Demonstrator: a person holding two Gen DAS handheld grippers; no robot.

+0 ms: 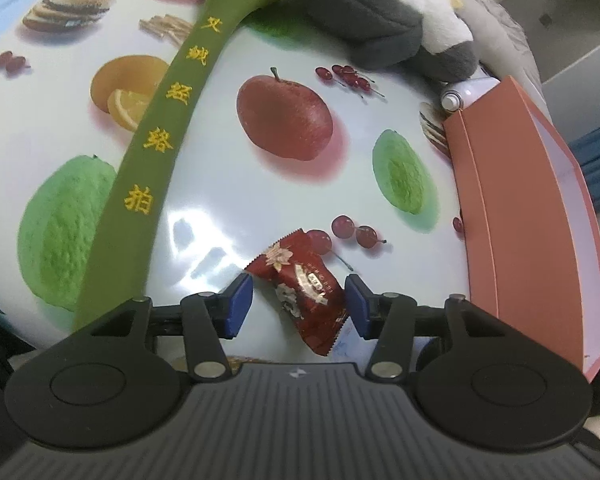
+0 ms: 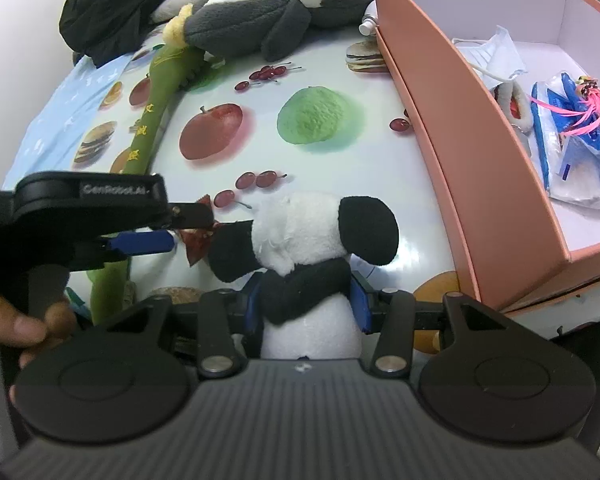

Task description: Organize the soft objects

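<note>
My left gripper [image 1: 299, 305] is open, its blue pads on either side of a dark red snack packet [image 1: 300, 288] lying on the fruit-print tablecloth [image 1: 260, 184]; the pads do not press it. In the right wrist view the left gripper [image 2: 172, 228] shows side-on at the left, beside the packet [image 2: 198, 242]. My right gripper [image 2: 306, 304] is shut on a small black-and-white panda plush [image 2: 308, 248], held at its black middle. The orange box [image 2: 440, 128] stands to the right, holding a face mask and several packets.
A long green fabric patter [image 1: 148, 168] lies diagonally across the cloth. A large grey-and-white plush [image 2: 268, 20] lies at the back, with black cloth [image 2: 100, 8] behind it. A small white bottle [image 1: 458, 98] sits by the box's [image 1: 528, 216] far corner.
</note>
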